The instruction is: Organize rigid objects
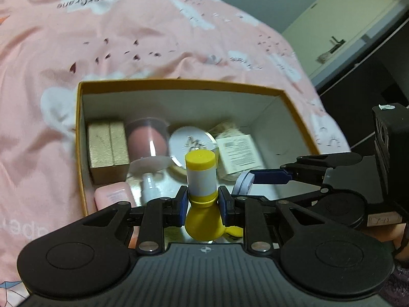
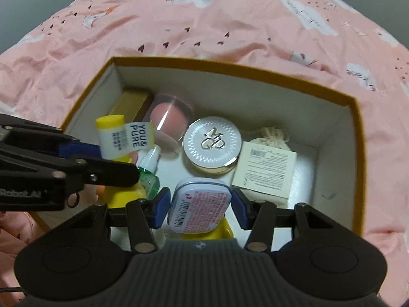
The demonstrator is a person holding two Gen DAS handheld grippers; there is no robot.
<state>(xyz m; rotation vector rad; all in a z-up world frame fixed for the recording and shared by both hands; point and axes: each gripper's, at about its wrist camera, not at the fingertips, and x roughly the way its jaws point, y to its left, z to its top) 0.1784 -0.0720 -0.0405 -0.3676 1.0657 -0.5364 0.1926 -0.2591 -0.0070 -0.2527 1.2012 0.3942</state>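
Note:
An open yellow-rimmed box (image 1: 79,117) (image 2: 355,133) lies on a pink bedspread. My left gripper (image 1: 203,206) is shut on a yellow bottle with a white label (image 1: 200,176), held upright over the box's near edge; it also shows in the right wrist view (image 2: 112,138). My right gripper (image 2: 200,206) is shut on a small white tin with a pink label (image 2: 199,206), held above the box floor. In the left wrist view only the tin's edge (image 1: 242,183) shows between the right gripper's fingers (image 1: 271,176).
In the box lie a gold box (image 1: 107,148), a pink sponge in a clear case (image 2: 168,117), a round silver compact (image 2: 212,144), a cloth pouch with a paper card (image 2: 265,168), a small green bottle (image 2: 150,171) and a pink tube (image 1: 115,195). A door (image 1: 340,25) stands far right.

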